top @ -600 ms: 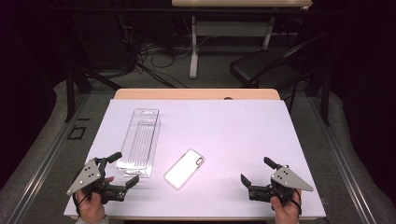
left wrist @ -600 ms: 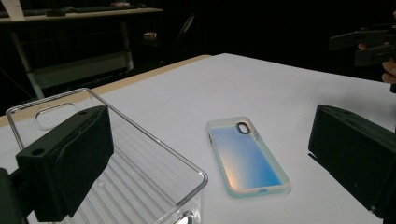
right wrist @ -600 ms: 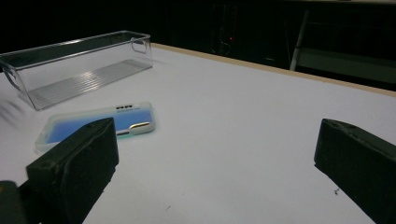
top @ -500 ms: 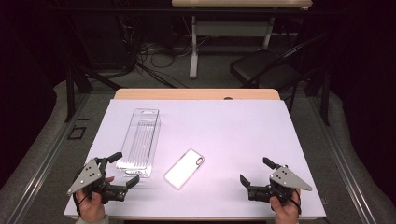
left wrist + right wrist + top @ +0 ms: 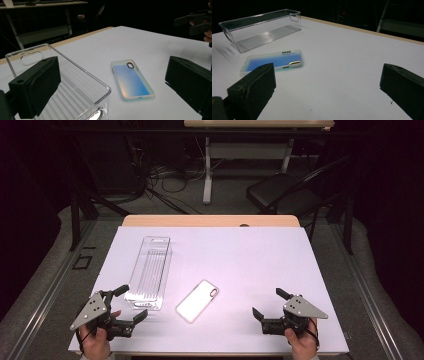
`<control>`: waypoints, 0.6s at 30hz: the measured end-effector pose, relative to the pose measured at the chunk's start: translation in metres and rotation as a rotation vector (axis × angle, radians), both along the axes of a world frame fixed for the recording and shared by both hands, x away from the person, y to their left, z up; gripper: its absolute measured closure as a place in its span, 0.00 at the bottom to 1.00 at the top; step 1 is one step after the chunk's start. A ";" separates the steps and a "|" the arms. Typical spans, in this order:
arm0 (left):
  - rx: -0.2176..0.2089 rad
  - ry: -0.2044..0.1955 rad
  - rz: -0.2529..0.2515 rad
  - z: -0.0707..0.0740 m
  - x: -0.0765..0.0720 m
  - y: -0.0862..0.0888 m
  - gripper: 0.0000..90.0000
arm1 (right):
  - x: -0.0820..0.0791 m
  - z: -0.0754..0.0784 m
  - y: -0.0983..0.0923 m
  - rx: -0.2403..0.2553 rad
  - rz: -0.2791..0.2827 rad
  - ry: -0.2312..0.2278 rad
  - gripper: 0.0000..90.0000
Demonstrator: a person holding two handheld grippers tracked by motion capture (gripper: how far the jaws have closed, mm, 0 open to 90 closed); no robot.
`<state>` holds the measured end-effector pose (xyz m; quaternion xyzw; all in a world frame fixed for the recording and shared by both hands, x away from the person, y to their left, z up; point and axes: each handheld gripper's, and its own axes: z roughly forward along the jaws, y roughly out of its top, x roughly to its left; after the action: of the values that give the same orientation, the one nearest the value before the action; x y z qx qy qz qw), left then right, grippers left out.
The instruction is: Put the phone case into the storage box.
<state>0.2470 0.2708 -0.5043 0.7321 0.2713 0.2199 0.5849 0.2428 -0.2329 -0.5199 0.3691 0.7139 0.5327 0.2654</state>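
A pale phone case (image 5: 197, 300) (image 5: 131, 79) (image 5: 273, 62) lies flat near the middle front of the white table (image 5: 240, 260). Left of it stands a long clear plastic bin (image 5: 149, 271) (image 5: 67, 85) (image 5: 260, 28), with nothing in it. My left gripper (image 5: 131, 304) hovers at the front left corner, open, its jaws spread on either side of the bin's near end. My right gripper (image 5: 269, 303) is at the front right, open, pointing toward the phone case with nothing between its jaws.
A wooden strip (image 5: 210, 220) edges the table's far side. Beyond it are a black folding chair (image 5: 282, 195), cables (image 5: 165, 175) on the floor and another table's legs (image 5: 206, 170).
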 end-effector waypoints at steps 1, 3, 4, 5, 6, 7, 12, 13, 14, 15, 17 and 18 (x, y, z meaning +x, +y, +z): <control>0.006 0.000 0.005 0.000 0.000 0.000 0.00 | 0.000 0.000 0.001 -0.001 0.005 0.004 0.00; 0.017 -0.001 0.014 0.000 -0.001 0.000 0.00 | 0.001 0.001 0.004 -0.003 0.012 0.012 0.00; 0.017 0.001 0.015 0.000 -0.001 0.000 0.00 | 0.001 0.001 0.005 -0.010 0.014 0.022 0.00; 0.017 0.001 0.015 0.000 -0.001 0.000 0.00 | 0.002 0.001 0.007 -0.014 0.018 0.026 0.00; 0.016 0.003 0.015 0.000 0.000 0.000 0.00 | 0.003 0.002 0.008 -0.021 0.023 0.032 0.00; 0.016 0.004 0.016 0.000 0.000 0.000 0.00 | 0.004 0.002 0.009 -0.029 0.026 0.038 0.00; 0.012 0.007 0.017 -0.001 0.000 0.000 0.00 | 0.010 0.004 0.016 -0.050 0.038 0.075 0.00; 0.007 0.008 0.014 -0.001 0.000 0.000 0.00 | 0.013 0.005 0.017 -0.049 0.044 0.086 0.00; 0.007 0.008 0.014 -0.001 0.000 0.000 0.00 | 0.015 0.006 0.019 -0.043 0.048 0.097 0.00; 0.008 0.010 0.012 -0.001 0.000 0.000 0.00 | 0.017 0.006 0.020 -0.042 0.052 0.110 0.00; 0.007 0.010 0.011 -0.001 0.000 0.000 0.00 | 0.020 0.008 0.022 -0.040 0.049 0.130 0.00; 0.008 0.010 0.012 -0.001 0.000 0.000 0.00 | 0.022 0.009 0.023 -0.047 0.050 0.140 0.00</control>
<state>0.2473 0.2710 -0.5051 0.7337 0.2781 0.2208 0.5793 0.2649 -0.2102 -0.5106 0.3814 0.7518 0.4952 0.2100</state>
